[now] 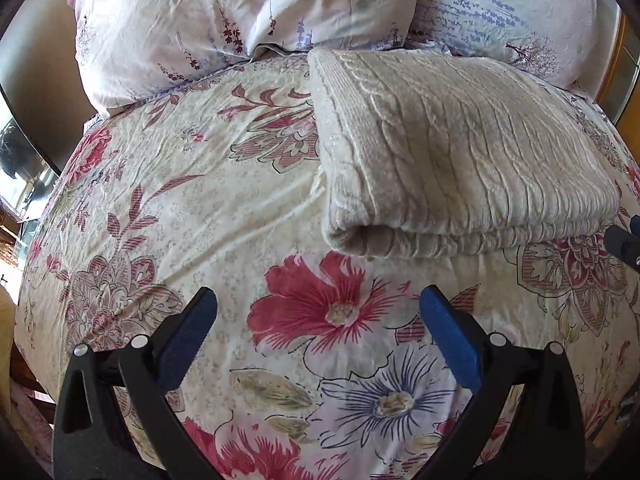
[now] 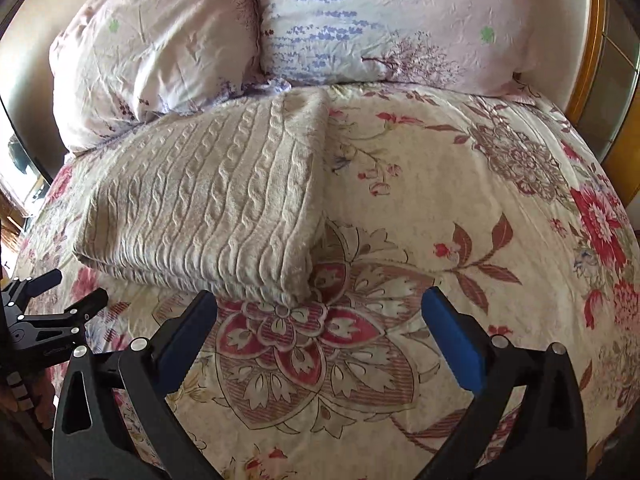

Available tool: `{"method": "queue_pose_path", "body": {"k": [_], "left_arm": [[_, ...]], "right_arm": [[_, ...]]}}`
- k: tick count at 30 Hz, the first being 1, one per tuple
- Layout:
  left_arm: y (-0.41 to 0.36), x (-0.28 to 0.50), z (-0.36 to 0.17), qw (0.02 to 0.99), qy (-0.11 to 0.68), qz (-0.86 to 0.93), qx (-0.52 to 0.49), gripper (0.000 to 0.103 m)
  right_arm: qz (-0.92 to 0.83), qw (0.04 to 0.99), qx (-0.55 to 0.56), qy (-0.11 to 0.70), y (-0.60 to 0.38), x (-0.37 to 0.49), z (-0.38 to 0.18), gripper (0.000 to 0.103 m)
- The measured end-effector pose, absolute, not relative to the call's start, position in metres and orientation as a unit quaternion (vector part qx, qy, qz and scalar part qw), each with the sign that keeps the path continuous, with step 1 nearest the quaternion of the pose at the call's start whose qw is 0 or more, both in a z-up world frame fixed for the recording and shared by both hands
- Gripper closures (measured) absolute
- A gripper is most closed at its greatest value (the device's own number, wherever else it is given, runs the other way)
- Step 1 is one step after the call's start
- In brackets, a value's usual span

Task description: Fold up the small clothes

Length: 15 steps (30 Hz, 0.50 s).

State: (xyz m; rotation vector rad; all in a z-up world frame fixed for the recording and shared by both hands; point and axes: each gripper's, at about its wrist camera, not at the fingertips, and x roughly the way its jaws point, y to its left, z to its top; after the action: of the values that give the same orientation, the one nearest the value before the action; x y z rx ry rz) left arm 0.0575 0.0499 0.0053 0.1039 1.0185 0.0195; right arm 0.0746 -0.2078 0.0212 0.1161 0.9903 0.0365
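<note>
A cream cable-knit garment (image 1: 452, 152) lies folded into a thick rectangle on the floral bedspread (image 1: 192, 208). In the left wrist view its rolled front edge sits above and to the right of my left gripper (image 1: 320, 300), which is open and empty over a red flower. In the right wrist view the same garment (image 2: 208, 204) lies at centre left, its near corner just above the left finger of my right gripper (image 2: 320, 300). That gripper is open wide with only bedspread (image 2: 460, 208) between its blue pads. The left gripper (image 2: 60, 292) also shows at that view's left edge, open.
Two floral pillows (image 1: 240, 16) (image 2: 380, 24) lean at the head of the bed behind the garment. A wooden bed frame (image 2: 600, 60) runs along the right side. Dark furniture (image 1: 24, 152) stands past the bed's left edge.
</note>
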Motion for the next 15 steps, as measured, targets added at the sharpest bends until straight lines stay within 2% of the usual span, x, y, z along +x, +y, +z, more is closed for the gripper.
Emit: {"method": "queue_pose_path", "body": {"k": [4, 15], "left_arm": [[0.045, 0.056, 0.003, 0.874, 0.483, 0.012, 0.048, 0.002], [0.053, 0.059, -0.001, 0.874, 0.486, -0.005, 0.01, 0.002]], "right_arm": [[0.024, 0.867, 0.052, 0.496, -0.189, 0.072, 0.005, 0.001], [0.0, 0.88, 0.057, 0.471, -0.18, 0.068, -0.001, 0.001]]}}
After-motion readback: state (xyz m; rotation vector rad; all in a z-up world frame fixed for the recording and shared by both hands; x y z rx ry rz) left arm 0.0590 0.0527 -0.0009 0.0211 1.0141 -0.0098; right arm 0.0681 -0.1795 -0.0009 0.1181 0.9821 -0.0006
